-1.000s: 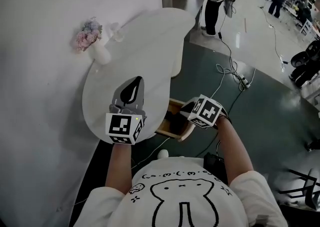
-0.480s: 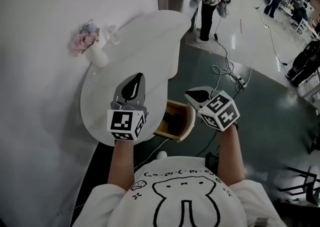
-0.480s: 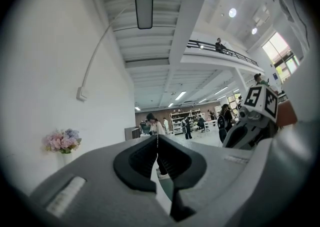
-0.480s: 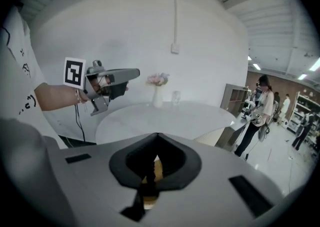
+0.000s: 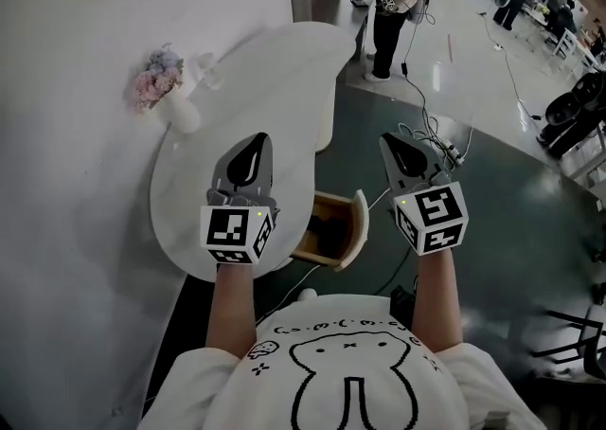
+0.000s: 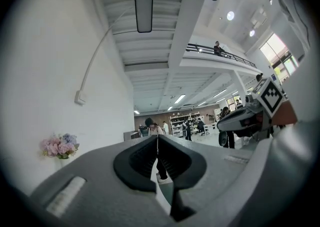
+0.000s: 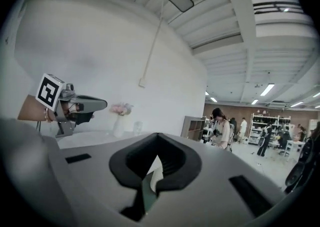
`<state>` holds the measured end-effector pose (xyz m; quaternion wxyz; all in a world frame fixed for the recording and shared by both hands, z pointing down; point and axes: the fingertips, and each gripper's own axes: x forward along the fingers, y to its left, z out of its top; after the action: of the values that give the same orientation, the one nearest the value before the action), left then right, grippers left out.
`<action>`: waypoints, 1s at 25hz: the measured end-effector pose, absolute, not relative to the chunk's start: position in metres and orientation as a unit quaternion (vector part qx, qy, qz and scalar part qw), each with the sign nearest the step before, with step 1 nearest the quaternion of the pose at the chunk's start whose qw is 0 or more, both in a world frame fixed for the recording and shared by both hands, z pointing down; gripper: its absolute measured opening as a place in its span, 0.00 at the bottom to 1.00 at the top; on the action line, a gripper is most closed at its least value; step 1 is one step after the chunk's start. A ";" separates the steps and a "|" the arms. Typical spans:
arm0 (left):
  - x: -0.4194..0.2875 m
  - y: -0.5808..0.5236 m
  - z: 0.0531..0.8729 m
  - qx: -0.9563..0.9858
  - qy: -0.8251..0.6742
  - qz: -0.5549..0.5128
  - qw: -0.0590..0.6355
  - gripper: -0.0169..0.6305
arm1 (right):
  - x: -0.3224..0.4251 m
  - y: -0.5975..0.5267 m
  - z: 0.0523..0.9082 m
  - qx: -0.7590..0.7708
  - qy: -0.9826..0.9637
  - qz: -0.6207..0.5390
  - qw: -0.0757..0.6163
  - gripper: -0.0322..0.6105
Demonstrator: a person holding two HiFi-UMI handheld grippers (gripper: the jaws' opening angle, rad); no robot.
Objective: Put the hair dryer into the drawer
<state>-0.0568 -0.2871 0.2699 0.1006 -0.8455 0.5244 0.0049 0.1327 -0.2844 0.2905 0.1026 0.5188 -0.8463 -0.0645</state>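
While the dark hair dryer (image 5: 325, 230) is seen lying inside the open light-wood drawer (image 5: 359, 225), the grey left gripper (image 5: 257, 138) and grey right gripper (image 5: 390, 140) are held raised, each with jaws together on nothing.

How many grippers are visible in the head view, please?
2. The left gripper hangs above the white table, jaws shut and empty. The right gripper is over the dark floor, right of the open drawer, also shut and empty. None seem hidden.

A flower vase (image 5: 179, 112) stands beside what may be a glass (image 5: 209, 69)
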 end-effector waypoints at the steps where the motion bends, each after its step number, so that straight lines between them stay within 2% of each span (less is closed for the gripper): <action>1: -0.057 -0.287 0.268 -0.845 0.524 0.007 0.102 0.06 | 0.134 -0.283 0.286 0.521 -0.846 -0.071 0.090 0.05; 7: -0.056 -0.288 0.262 -0.847 0.520 0.016 0.105 0.06 | 0.148 -0.277 0.265 0.556 -0.824 -0.098 0.046 0.05; 25: -0.052 -0.281 0.243 -0.854 0.504 0.031 0.127 0.06 | 0.165 -0.264 0.247 0.596 -0.793 -0.123 0.041 0.05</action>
<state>-0.0516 -0.2805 0.2429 0.1269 -0.8539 0.5037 0.0315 0.1645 -0.2643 0.2472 0.0414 0.5956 -0.7927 -0.1230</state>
